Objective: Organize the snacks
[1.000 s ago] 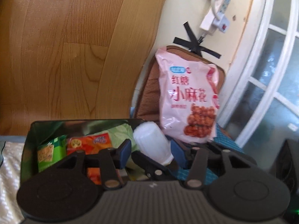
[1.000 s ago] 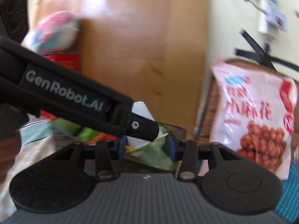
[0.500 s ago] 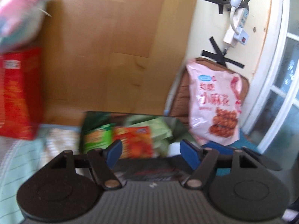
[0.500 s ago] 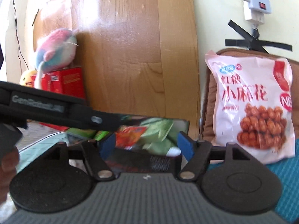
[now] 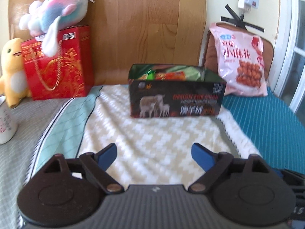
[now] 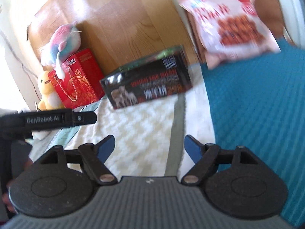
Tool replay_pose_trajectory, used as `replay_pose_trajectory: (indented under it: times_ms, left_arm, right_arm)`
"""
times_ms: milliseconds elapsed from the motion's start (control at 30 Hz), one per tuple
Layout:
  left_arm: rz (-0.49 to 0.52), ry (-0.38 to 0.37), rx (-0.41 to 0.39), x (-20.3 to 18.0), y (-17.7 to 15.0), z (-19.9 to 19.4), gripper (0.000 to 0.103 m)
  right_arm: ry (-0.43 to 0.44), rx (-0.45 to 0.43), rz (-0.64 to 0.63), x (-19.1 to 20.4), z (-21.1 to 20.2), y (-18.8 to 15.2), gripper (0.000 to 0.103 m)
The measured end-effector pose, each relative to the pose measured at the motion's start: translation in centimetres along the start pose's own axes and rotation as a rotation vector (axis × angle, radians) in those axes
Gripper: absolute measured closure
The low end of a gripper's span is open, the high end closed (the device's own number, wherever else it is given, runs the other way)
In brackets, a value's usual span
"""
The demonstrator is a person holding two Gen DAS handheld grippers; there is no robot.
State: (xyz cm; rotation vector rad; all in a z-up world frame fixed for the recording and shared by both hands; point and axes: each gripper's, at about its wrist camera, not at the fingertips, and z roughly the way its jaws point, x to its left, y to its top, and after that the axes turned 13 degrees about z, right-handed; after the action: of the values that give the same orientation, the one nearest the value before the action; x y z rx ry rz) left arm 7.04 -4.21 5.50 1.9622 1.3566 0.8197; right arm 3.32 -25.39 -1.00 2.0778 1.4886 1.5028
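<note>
A black open-topped box (image 5: 176, 98) with a sheep picture stands on a cream patterned cloth (image 5: 152, 137), with green and orange snack packets (image 5: 167, 74) showing over its rim. A pink snack bag (image 5: 240, 63) leans on a brown cushion behind it to the right. My left gripper (image 5: 154, 155) hovers over the cloth, well short of the box, its jaws opening with nothing between them. In the tilted right wrist view the box (image 6: 148, 82) and pink bag (image 6: 232, 22) lie ahead. My right gripper (image 6: 150, 148) is also opening and empty. The left gripper's body (image 6: 51, 121) shows at the left.
A red gift box (image 5: 59, 64) with a pink-blue plush (image 5: 55, 17) on top stands at the left, beside a yellow plush (image 5: 12, 70) and a white cup (image 5: 5, 122). A teal mat (image 5: 266, 124) covers the right side. A wooden headboard (image 5: 143, 24) closes the back.
Both grippers have drawn back from the box, and their jaws have spread wider. The right wrist view has rolled, so the scene now tilts.
</note>
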Motion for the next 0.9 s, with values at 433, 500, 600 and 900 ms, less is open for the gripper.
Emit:
replay_pose_trajectory:
  times_ms: [433,500,600,900]
  left_arm:
    - [-0.017,0.066,0.016,0.5,-4.0,-3.3,0.0]
    - [-0.022,0.072,0.013,0.7,-4.2,-3.5,0.0]
    - [-0.023,0.082,0.012,0.7,-4.4,-3.8,0.0]
    - [0.005,0.154,-0.01,0.4,-4.5,-3.8,0.0]
  right_arm:
    - [-0.012,-0.065,0.038,1.6,-3.2,-2.9,0.018]
    - [-0.013,-0.072,0.029,1.9,-3.4,-3.0,0.018]
    - [-0.009,-0.081,0.021,2.3,-3.8,-3.0,0.016]
    - [-0.023,-0.097,0.036,1.9,-3.9,-2.5,0.008]
